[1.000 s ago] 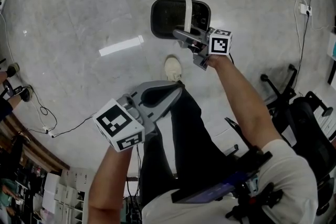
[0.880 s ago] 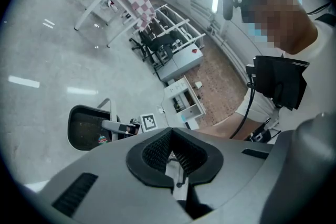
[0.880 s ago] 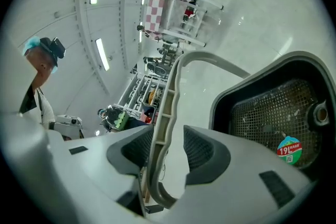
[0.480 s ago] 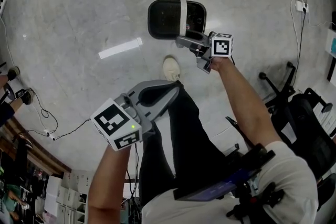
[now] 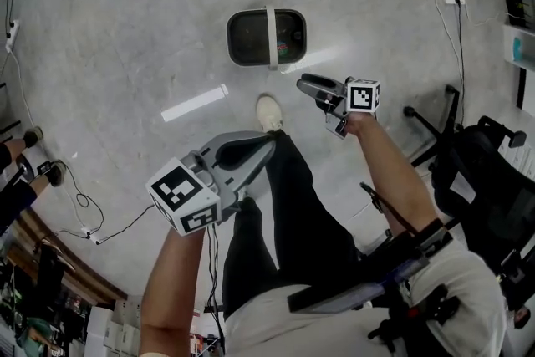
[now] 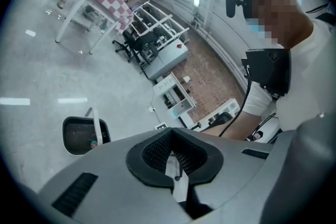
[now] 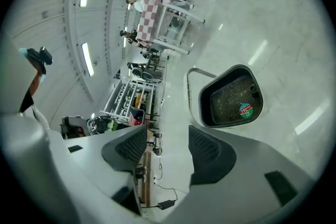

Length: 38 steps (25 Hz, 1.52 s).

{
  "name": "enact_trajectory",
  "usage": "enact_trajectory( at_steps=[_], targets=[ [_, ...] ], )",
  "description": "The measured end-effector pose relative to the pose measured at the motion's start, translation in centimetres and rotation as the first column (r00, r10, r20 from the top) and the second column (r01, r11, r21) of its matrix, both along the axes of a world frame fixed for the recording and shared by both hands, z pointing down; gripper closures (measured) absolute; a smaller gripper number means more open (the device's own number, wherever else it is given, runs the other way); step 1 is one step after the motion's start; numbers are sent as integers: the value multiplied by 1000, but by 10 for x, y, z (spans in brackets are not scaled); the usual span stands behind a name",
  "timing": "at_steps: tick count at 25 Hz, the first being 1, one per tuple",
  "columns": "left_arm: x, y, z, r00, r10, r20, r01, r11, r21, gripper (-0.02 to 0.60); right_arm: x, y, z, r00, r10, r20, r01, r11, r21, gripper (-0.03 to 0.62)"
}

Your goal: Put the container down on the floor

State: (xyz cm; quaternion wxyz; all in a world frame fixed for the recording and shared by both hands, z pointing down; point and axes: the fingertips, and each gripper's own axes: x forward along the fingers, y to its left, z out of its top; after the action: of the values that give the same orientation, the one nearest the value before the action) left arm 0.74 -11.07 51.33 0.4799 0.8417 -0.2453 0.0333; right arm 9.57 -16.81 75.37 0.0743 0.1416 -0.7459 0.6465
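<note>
— Your left gripper (image 6: 173, 165), nearest you above your thigh, has its jaws pressed together on nothing.
— And my right?
— Your right gripper (image 7: 165, 139), arm stretched forward, has just been opening: jaws wide, nothing between them. A second ago it was at the white handle (image 5: 272, 38); now it's drawn back.
— The container?
— The container (image 5: 251, 38) stands on the floor (image 5: 125, 29), beyond your shoe (image 5: 269, 113). Its round red-and-green sticker (image 7: 245, 109) bears print, perhaps digits, too small to read.

Trousers (image 5: 284, 221): black
Shoe (image 5: 269, 113): white
Shirt (image 5: 475, 276): white, short-sleeved, lower right
Left gripper (image 5: 259, 148): grey, black-and-white marker cube
Right gripper (image 5: 309, 84): grey, marker cube
</note>
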Motion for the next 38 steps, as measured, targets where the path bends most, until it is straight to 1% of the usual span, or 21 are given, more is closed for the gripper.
enact_trajectory(
  at_steps=[2, 3, 4, 7, 9, 12, 15, 17, 20, 25, 28, 31, 34, 38],
  targets=[
    [1, 16, -20, 1000, 16, -1, -16, 1000, 19, 572, 3, 12, -28, 999, -10, -44, 13, 997, 81, 359],
    [1, 24, -29, 1000, 25, 0, -25, 999, 29, 572, 4, 18, -44, 998, -6, -56, 13, 992, 123, 380],
    [1, 34, -39, 999, 33, 3, -33, 999, 41, 572, 3, 23, -61, 998, 4, -61, 6, 988, 156, 415],
    [2, 68, -70, 999, 54, -4, -54, 996, 68, 572, 0, 47, -115, 996, 32, -78, -13, 973, 230, 548],
    [-2, 96, -92, 998, 62, -13, -61, 996, 71, 572, -6, 71, -151, 995, 49, -87, -25, 967, 255, 565],
    [-9, 135, -128, 998, 64, -15, -63, 994, 87, 572, -21, 111, -208, 994, 42, -100, -10, 955, 296, 571],
    [-14, 167, -162, 998, 60, 18, -62, 990, 126, 572, -37, 145, -267, 995, 20, -93, 15, 932, 362, 572],
    [-15, 192, -188, 997, 72, 25, -75, 985, 158, 572, -47, 173, -306, 997, 4, -80, 29, 917, 398, 573],
    [-18, 224, -225, 997, 80, 14, -81, 974, 210, 572, -62, 209, -362, 998, -15, -54, 38, 890, 453, 576],
    [-32, 276, -275, 998, 56, -3, -53, 962, 267, 572, -82, 272, -437, 999, -29, -38, 45, 849, 527, 576],
    [-40, 301, -294, 999, 49, 13, -51, 950, 307, 572, -94, 302, -471, 998, -47, -45, 64, 808, 585, 577],
    [-50, 320, -307, 1000, 19, 18, -24, 944, 330, 572, -106, 329, -497, 997, -64, -40, 75, 775, 627, 577],
    [-56, 339, -316, 1000, -15, 13, 10, 940, 341, 572, -112, 356, -514, 995, -87, -47, 96, 745, 660, 577],
    [-54, 357, -325, 1000, -24, 19, 15, 931, 365, 572, -109, 382, -526, 993, -94, -70, 116, 712, 692, 577]
  ],
)
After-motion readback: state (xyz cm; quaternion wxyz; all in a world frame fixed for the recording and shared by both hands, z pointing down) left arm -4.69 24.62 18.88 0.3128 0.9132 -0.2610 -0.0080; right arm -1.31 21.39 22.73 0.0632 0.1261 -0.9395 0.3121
